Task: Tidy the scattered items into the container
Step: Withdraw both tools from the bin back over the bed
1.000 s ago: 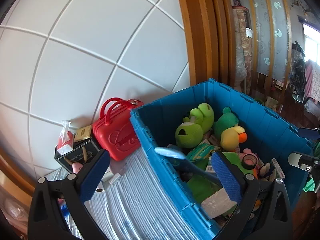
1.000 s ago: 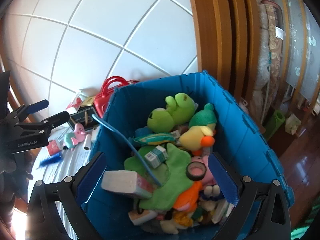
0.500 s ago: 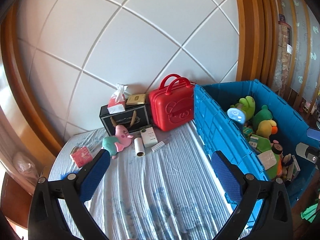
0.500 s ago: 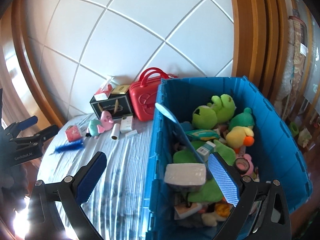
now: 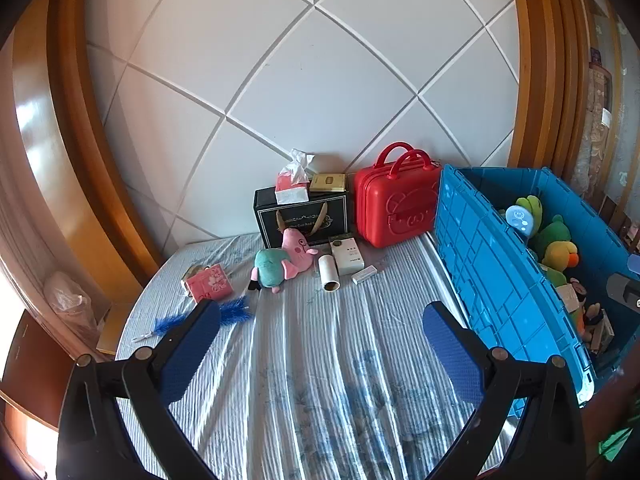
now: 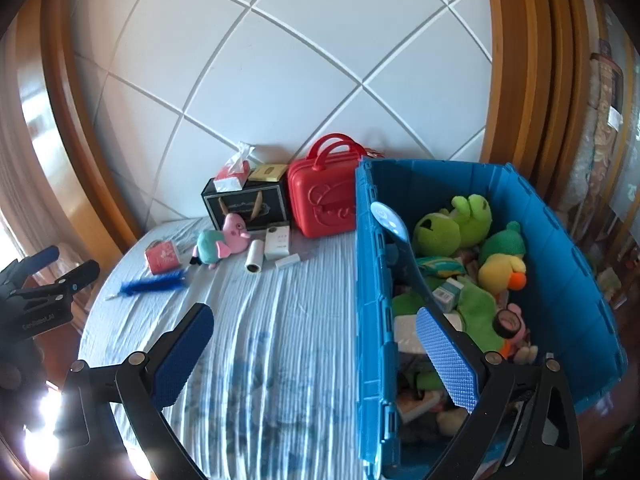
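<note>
A blue crate [image 5: 492, 272] [image 6: 372, 280] full of plush toys stands on the right of the striped bed. Loose on the bed lie a pink and teal plush pig [image 5: 284, 264] [image 6: 220, 242], a white roll [image 5: 329, 278] [image 6: 254, 256], a white box [image 5: 346, 256] [image 6: 277, 243], a small white stick [image 5: 364, 274], a pink pouch [image 5: 210, 287] [image 6: 162, 256] and a blue feather [image 5: 224, 316] [image 6: 154, 282]. My left gripper [image 5: 320, 352] is open and empty above the bed. My right gripper [image 6: 316, 352] is open and empty, straddling the crate's left wall.
A red mini suitcase [image 5: 396, 208] [image 6: 322, 204] and a black gift bag [image 5: 302, 216] [image 6: 246, 204] topped with a tissue pack stand against the white quilted headboard. Wooden frame edges curve on both sides. My left gripper also shows at the right wrist view's left edge [image 6: 48, 268].
Both grippers have pulled back and swung left from over the crate, so the bed and its loose items have come into view. Both stay open and empty.
</note>
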A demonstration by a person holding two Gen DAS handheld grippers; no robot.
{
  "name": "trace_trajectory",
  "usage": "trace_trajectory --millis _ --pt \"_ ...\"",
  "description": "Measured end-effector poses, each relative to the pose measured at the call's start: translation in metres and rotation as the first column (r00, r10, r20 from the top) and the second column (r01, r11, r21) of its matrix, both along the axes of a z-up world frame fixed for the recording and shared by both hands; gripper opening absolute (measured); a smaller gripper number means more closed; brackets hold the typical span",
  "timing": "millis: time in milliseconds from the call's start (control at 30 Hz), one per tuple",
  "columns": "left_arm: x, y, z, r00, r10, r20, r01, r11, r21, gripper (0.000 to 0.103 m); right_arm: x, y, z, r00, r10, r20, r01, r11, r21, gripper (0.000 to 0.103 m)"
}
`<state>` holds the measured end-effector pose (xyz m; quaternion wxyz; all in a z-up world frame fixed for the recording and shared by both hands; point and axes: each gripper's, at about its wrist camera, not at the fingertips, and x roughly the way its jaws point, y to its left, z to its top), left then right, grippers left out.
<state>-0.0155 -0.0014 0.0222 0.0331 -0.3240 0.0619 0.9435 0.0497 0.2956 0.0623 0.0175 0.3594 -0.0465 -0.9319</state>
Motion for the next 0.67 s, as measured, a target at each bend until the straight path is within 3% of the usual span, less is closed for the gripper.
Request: trace_trajectory --millis 300,433,667 --pt "0.006 -0.015 -0.006 1.0 -0.001 0.024 0.0 1.0 0.022 0.103 0.008 -0.012 0.002 1.0 -0.004 -0.006 0.004 1.0 0.007 0.103" --pt "0.005 -0.024 -0.008 0.998 0.054 0.033 -0.055 0.998 0.042 0.103 0.011 -0.014 0.003 1.0 -0.002 -0.009 0.002 1.0 0.007 0.103" --pt "0.009 -0.023 -0.004 0.999 0.047 0.014 -0.047 0.998 0.028 0.103 0.013 -0.015 0.004 1.0 0.001 -0.01 -0.001 1.0 0.007 0.103"
